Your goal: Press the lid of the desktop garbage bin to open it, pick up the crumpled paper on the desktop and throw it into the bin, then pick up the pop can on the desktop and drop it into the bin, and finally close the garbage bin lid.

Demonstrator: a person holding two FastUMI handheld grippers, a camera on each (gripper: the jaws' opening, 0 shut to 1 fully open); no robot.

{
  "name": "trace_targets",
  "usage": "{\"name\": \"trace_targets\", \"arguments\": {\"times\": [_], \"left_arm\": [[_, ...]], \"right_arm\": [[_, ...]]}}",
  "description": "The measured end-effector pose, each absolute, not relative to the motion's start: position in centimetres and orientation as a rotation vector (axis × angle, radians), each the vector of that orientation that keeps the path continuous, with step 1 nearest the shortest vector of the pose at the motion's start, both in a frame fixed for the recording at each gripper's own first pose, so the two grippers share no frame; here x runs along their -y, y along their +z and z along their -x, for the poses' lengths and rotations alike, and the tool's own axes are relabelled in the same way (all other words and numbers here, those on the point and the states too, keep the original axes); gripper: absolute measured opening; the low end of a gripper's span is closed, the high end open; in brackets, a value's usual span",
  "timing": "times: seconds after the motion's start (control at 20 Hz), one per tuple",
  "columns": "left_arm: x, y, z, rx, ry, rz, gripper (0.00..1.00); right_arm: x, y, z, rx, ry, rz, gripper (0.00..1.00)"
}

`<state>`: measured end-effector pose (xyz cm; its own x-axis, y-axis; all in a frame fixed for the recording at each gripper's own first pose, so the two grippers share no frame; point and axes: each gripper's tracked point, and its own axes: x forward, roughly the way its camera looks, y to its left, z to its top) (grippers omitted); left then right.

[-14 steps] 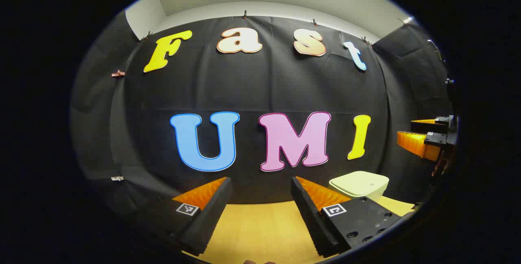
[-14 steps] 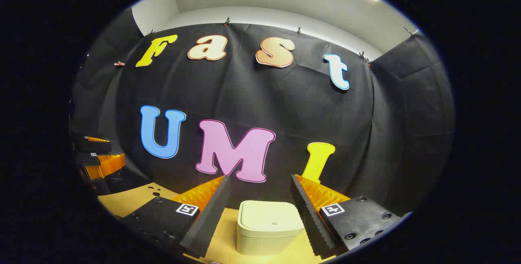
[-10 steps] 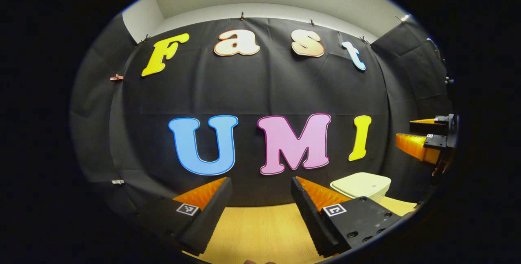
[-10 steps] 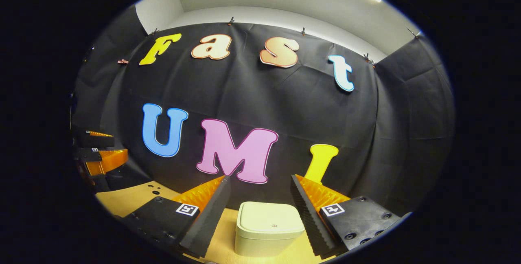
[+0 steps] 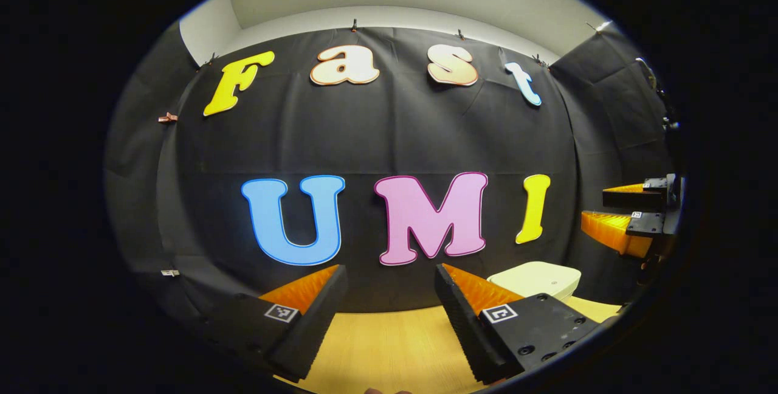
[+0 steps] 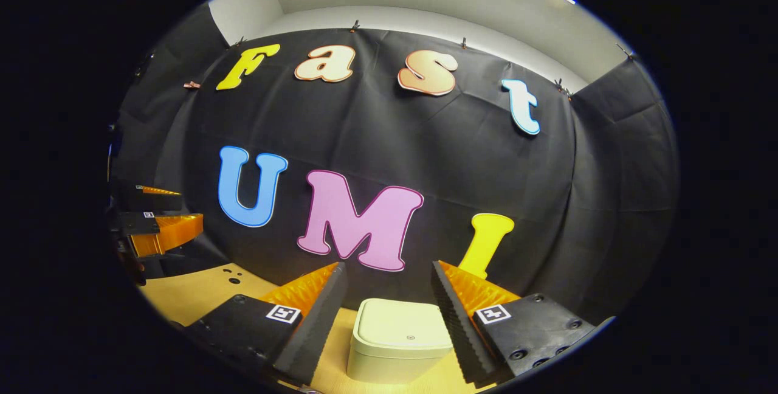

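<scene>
Right gripper [image 6: 387, 306], seen in the right gripper view: its two fingers stand apart with nothing between the pads, raised above the wooden desktop [image 6: 194, 290]. Straight ahead along its axis, framed in the gap between the fingers, sits the garbage bin [image 6: 398, 348], a pale, squarish box with rounded corners. Its lid [image 6: 404, 330] lies flat and shut, with a small mark near the front middle of its top face. The bin's faces sit roughly square to the gripper's line of sight, tilted only slightly.

Left gripper [image 5: 389, 309], seen in the left gripper view: its fingers are likewise spread and empty, held over bare desktop. From this side the bin lies off to the right, partly hidden behind the right-hand finger, with only the lid top showing. The right gripper also appears at the far right edge of this view, higher than the bin and well apart from it.

Judgement: the right gripper is the better aligned of the two, since the lid lies directly on its forward axis; a forward-and-down approach would bring a fingertip onto the lid for the opening press. Crumpled paper and pop can cannot be located from these pictures.
</scene>
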<state>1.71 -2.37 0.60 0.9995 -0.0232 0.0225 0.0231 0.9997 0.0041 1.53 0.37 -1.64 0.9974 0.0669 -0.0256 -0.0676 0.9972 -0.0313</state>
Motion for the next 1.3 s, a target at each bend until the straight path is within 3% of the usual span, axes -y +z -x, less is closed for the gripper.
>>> {"name": "trace_targets", "arguments": {"times": [0.1,0.3,0.4,0.55,0.8,0.85,0.95,1.3], "left_arm": [[2.4,0.4,-1.8,0.018,-0.025,-0.004,0.94],[2.3,0.2,-2.0,0.013,-0.020,-0.005,0.94],[2.2,0.2,-2.0,0.013,-0.016,-0.008,0.94],[1.8,-0.1,-2.0,0.011,-0.010,-0.010,0.94],[1.5,-0.3,-1.9,0.006,-0.001,-0.009,0.94],[1.5,-0.4,-1.9,0.005,-0.001,-0.007,0.94],[1.6,-0.5,-1.9,0.005,0.000,-0.004,0.94],[1.9,-0.8,-1.8,0.000,-0.010,-0.002,0.94]], "right_arm": [[-0.4,-1.7,-1.6,-0.027,0.072,0.033,0.88],[-0.4,-2.4,-1.9,-0.058,0.090,0.037,0.75],[-0.6,-3.0,-2.0,-0.083,0.114,0.027,0.58],[-0.9,-3.0,-2.1,-0.098,0.148,-0.026,0.17],[0.4,-3.6,-3.1,-0.109,0.136,-0.049,0.17],[0.4,-3.8,-3.6,-0.120,0.146,-0.042,0.12],[-0.2,-5.1,-3.3,-0.191,0.216,-0.058,0.05],[2.3,-10.3,-6.7,-0.504,0.312,-0.158,0.05]]}}
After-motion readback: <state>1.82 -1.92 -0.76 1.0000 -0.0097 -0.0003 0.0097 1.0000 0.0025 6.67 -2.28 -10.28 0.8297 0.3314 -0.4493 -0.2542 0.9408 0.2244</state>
